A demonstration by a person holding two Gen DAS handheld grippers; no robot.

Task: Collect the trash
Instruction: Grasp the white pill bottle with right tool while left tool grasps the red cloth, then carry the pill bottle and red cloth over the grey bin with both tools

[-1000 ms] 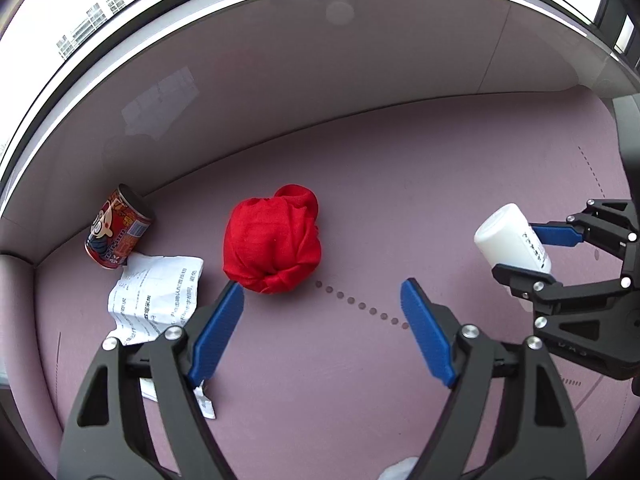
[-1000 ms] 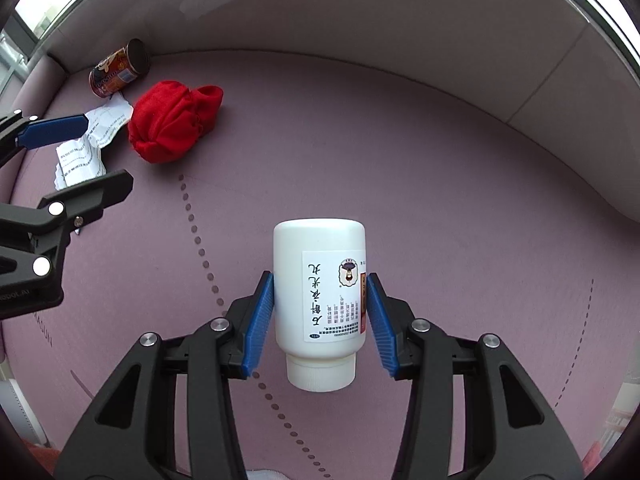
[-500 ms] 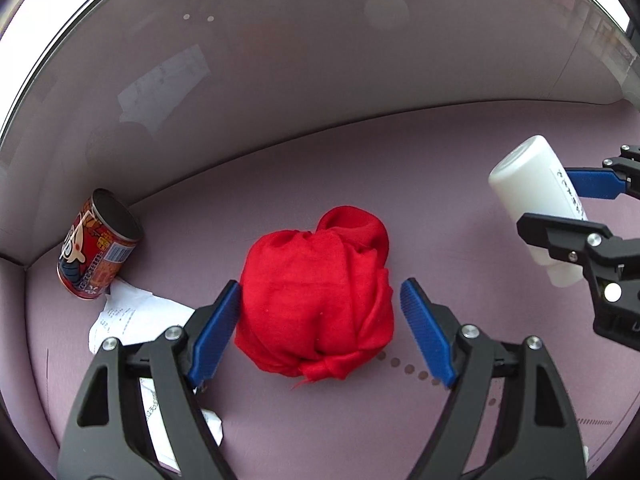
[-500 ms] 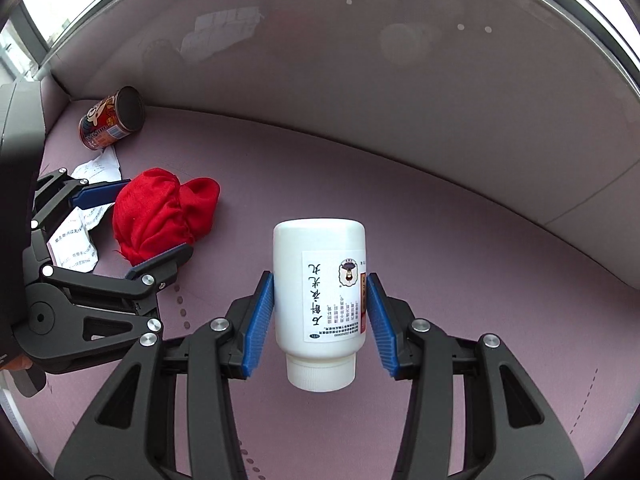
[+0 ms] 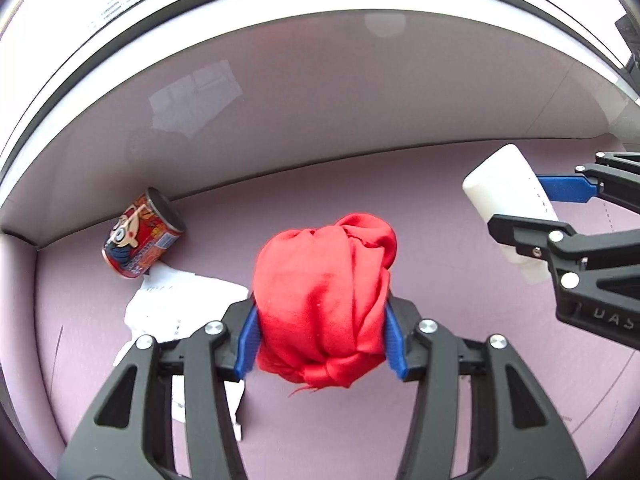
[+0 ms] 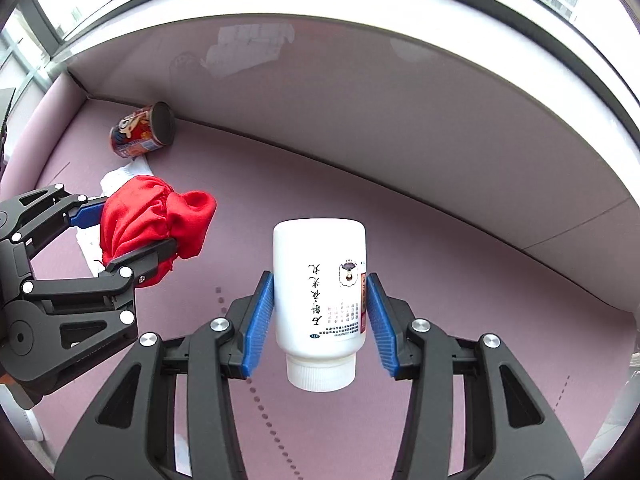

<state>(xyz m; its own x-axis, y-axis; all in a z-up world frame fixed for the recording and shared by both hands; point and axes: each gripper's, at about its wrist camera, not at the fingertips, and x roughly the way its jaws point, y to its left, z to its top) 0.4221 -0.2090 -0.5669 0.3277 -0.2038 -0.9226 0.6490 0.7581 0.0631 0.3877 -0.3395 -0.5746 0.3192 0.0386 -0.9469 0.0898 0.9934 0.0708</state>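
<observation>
Your right gripper [image 6: 320, 320] has its fingers clamped on the white bottle [image 6: 319, 280], whose long axis runs along them, cap toward the camera. Your left gripper [image 5: 322, 338] is closing its fingers on the red cloth bundle [image 5: 324, 304], above the pink counter [image 5: 440, 280]; the can [image 5: 142, 238] lies on its side near the wall.

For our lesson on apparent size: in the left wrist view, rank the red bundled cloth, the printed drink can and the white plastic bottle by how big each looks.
1. Red bundled cloth, though nearest the camera.
2. White plastic bottle and printed drink can: too alike, bottle partly hidden.
</observation>
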